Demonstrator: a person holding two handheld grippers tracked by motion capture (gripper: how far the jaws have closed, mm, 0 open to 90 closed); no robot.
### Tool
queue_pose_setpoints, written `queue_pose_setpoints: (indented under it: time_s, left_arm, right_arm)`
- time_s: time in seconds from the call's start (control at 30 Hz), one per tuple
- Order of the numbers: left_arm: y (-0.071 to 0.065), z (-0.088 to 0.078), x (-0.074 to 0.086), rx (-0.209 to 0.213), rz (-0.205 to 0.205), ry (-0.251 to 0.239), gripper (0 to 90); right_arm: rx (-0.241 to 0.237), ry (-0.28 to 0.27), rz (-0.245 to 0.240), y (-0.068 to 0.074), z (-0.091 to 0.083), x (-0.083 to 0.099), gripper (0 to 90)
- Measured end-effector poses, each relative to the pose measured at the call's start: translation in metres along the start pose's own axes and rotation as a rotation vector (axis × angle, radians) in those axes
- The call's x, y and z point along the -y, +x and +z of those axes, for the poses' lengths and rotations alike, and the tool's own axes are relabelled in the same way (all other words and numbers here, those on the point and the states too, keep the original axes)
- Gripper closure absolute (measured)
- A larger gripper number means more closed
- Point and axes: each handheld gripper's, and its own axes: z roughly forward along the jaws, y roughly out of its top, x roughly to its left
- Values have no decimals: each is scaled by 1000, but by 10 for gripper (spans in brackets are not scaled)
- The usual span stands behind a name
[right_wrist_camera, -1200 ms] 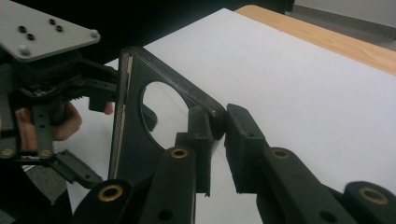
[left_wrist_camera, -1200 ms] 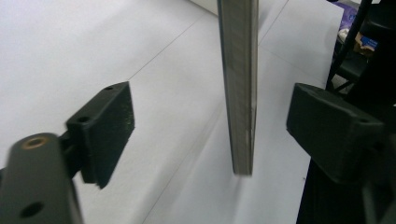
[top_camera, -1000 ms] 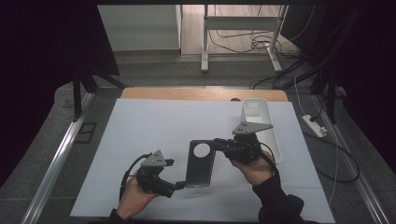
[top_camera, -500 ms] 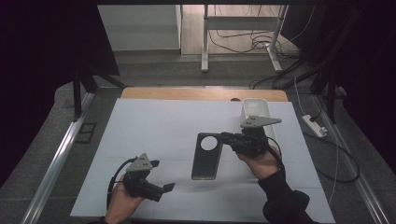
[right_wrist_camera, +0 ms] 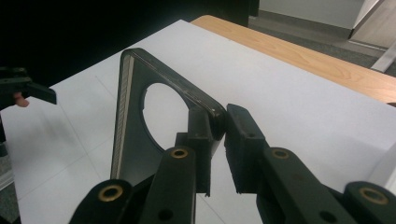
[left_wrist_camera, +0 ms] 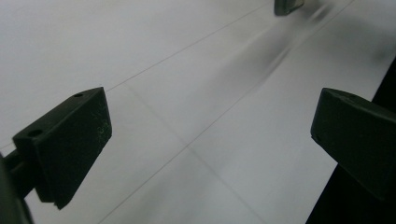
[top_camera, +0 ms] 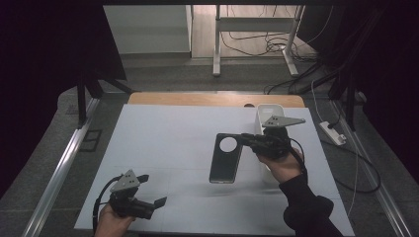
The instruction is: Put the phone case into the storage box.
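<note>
A dark phone case (top_camera: pixel 226 159) with a round hole near its far end is held just over the white sheet. My right gripper (top_camera: pixel 245 139) is shut on the case's far right corner; in the right gripper view the pads (right_wrist_camera: pixel 219 121) pinch the case (right_wrist_camera: pixel 135 140) at its rim. My left gripper (top_camera: pixel 153 190) sits at the sheet's near left, apart from the case. Its jaws have just been opening and now stand wide, with nothing between its fingertips (left_wrist_camera: pixel 205 144). The case's near end (left_wrist_camera: pixel 287 5) shows far off in the left gripper view.
A white tray (top_camera: pixel 264 112) stands at the back right, just behind my right hand. The white sheet (top_camera: pixel 168 138) covers a wooden table whose far edge (top_camera: pixel 197 98) shows. A power strip (top_camera: pixel 332 132) and cables lie on the floor to the right.
My left gripper has drawn back to the near left, away from the case's near end. My right gripper has carried the case to the right and a little farther back.
</note>
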Motion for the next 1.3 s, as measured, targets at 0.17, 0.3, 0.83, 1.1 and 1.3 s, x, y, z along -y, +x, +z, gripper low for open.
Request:
queue_pose_setpoints:
  time_s: [0.17, 0.3, 0.83, 1.1, 1.3]
  left_arm:
    - [4, -11, 12, -43, -16, -1, 0]
    - [8, -20, 21, -72, -45, -12, 0]
    - [13, -28, 36, -173, -62, 16, 0]
    - [13, -26, 36, -175, -61, 34, 0]
    - [12, -25, 35, -181, -48, 48, 0]
  right_arm:
    - [8, -4, 5, -6, -2, -4, 797]
    - [20, -8, 1, -11, -3, -10, 796]
    - [67, -32, 0, -34, -9, -27, 797]
    - [94, -47, 4, -44, -12, -35, 797]
    - [107, -53, 5, -53, -14, -41, 797]
